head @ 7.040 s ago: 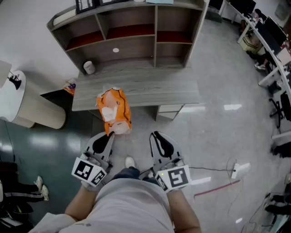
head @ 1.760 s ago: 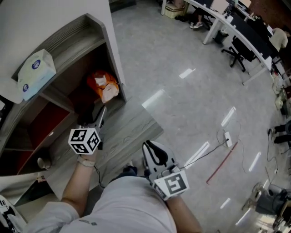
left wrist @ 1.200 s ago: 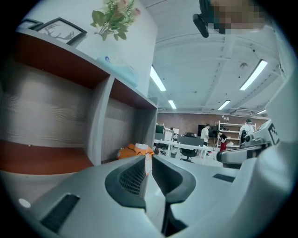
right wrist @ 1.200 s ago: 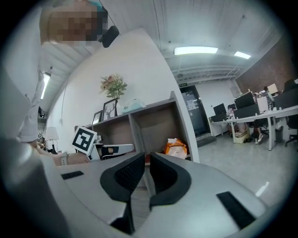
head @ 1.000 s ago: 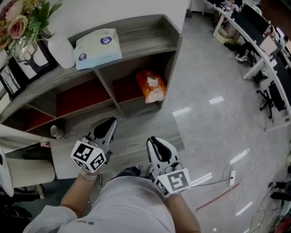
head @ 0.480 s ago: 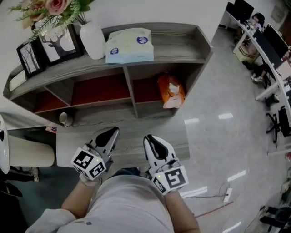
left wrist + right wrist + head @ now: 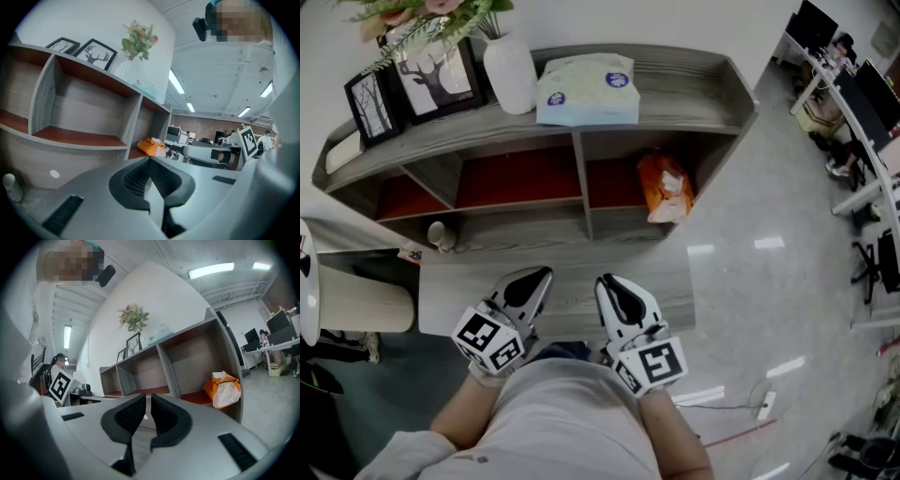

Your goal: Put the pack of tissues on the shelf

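Around me is an open office with a glossy grey floor [image 7: 769, 187], and against the white wall stands a low shelf [image 7: 675, 84] of grey wood-grain board with red-lined compartments, a matching tabletop [image 7: 661, 291] stepping out in front of it. The orange pack of tissues [image 7: 666, 187] sits in the lower right compartment, leaning a little toward the outer wall. Its soft, crinkly plastic wrap is slumped rather than square, as a thing lies once it is let go, so I judge the placing done. The left hand-held gripper [image 7: 539, 274] is clenched on nothing, its ribbed black pads pressed together. The right hand-held gripper [image 7: 607, 281] is also closed and empty, with only a sliver between its pads. Both are held low over the tabletop, near the person's waist and well apart from the pack, which to me looks like resting rather than reaching. On the shelf's top board a smooth white vase [image 7: 508, 73] with flowers, two black-framed pictures [image 7: 441, 80] and a pale, pillowy tissue pack [image 7: 586, 77] are lined up as ornaments. A small pale cup [image 7: 439, 234] stands on the tabletop's left end.
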{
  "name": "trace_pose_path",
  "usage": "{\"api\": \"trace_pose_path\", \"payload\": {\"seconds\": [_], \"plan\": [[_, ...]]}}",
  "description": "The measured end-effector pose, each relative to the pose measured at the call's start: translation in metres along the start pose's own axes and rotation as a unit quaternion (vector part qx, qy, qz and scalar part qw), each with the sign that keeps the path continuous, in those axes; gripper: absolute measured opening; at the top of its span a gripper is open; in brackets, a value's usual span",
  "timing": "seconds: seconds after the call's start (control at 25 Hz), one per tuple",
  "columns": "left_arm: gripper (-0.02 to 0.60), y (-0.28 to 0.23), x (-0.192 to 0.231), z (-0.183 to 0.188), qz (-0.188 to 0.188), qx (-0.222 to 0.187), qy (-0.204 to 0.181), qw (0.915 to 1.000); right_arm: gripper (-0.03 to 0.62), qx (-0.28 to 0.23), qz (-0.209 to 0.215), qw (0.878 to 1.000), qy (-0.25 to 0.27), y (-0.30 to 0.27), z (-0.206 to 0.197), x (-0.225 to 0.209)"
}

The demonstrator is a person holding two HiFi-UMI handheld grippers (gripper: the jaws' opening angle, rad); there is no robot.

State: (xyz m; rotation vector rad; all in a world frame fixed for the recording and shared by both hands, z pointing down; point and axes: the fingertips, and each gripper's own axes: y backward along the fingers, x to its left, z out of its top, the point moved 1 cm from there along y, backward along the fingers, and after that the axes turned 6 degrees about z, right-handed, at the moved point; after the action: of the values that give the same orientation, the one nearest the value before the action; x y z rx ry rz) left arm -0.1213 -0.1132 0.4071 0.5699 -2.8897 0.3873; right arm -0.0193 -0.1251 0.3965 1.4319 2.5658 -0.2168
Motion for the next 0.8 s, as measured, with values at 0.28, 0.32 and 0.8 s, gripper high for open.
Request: {"api": "trace_pose_path", "payload": {"seconds": [0.28,0.32,0.8], "plan": [[0.017,-0.001,0.000,-0.001,-0.002,0.001,0.004,1.0000,0.044,0.011,-0.003,1.000,0.008,-0.001,-0.002,0.002],[0.017,-0.002,-0.001,-0.001,-0.003,0.001,0.004,1.0000,0.044,0.010,-0.004,1.000,0.008,-0.001,-0.002,0.001],[0.017,-0.007,-0.007,-0.003,-0.016,0.001,0.005,0.9999,0.044,0.009,-0.014,1.000,0.010,0.008,-0.002,-0.001]]}}
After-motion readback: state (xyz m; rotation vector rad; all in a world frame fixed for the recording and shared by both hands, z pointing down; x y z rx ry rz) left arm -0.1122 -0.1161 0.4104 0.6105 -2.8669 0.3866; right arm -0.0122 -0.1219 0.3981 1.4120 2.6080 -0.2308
